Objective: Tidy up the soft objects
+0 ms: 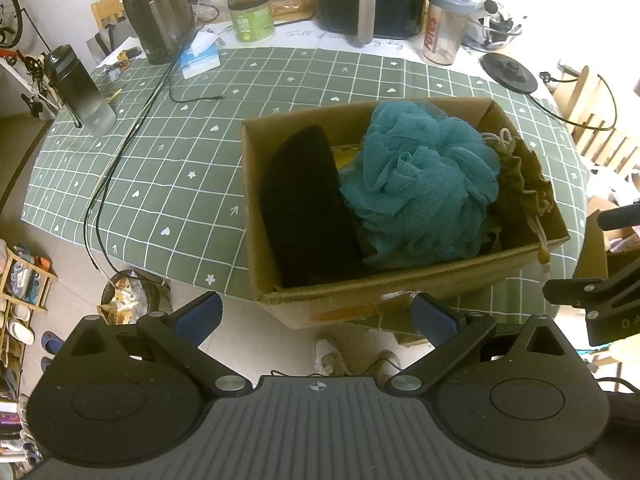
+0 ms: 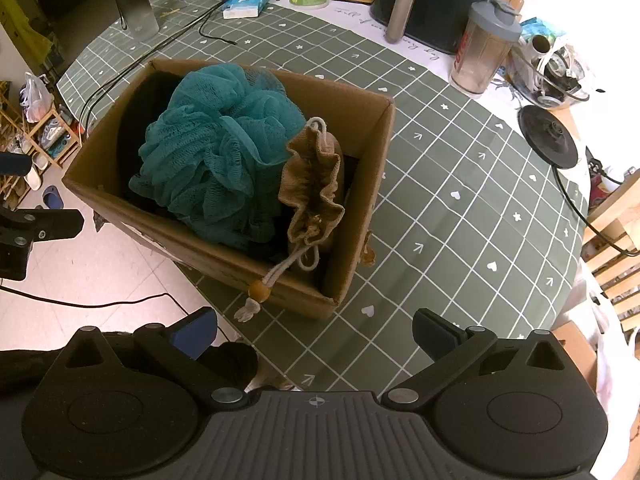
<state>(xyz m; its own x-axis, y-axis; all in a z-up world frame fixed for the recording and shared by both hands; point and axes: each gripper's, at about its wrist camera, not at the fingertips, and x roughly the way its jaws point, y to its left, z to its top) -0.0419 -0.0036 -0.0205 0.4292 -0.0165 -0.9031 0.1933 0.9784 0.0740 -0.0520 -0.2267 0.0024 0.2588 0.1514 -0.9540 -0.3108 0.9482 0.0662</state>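
The left claw (image 1: 316,316) stands wide open and empty, hanging off the near edge of the bench (image 1: 160,168) just short of the box (image 1: 360,288). The right claw (image 2: 314,332) is likewise spread wide with nothing between its pads, hovering over the bench edge with the box ahead and to its left. Neither touches anything, which suggests the packing is done or nearly so.

The box sits ahead of both claws, near the bench edge, its near corner slightly overhanging in the left view. It is plain brown cardboard with open top, and all the soft things seen are inside it, packed side by side so they prop each other up.

The loofah (image 1: 424,184) is the bulkiest item, a teal mesh puff filling the middle and rising above the rim. It looks light and springy, so it likely stays put only because its neighbours wedge it.

The black cloth (image 1: 308,208) stands on edge along the box wall farthest from the right claw, dark and matte; what it is exactly is hard to tell.

The pouch (image 2: 316,184) is a small tan drawstring bag with a ruffled mouth, tucked in the corner nearest the right claw. Its cord (image 2: 280,270) trails over the box rim toward that claw, ending in a wooden bead (image 2: 258,291) and a frayed knot.
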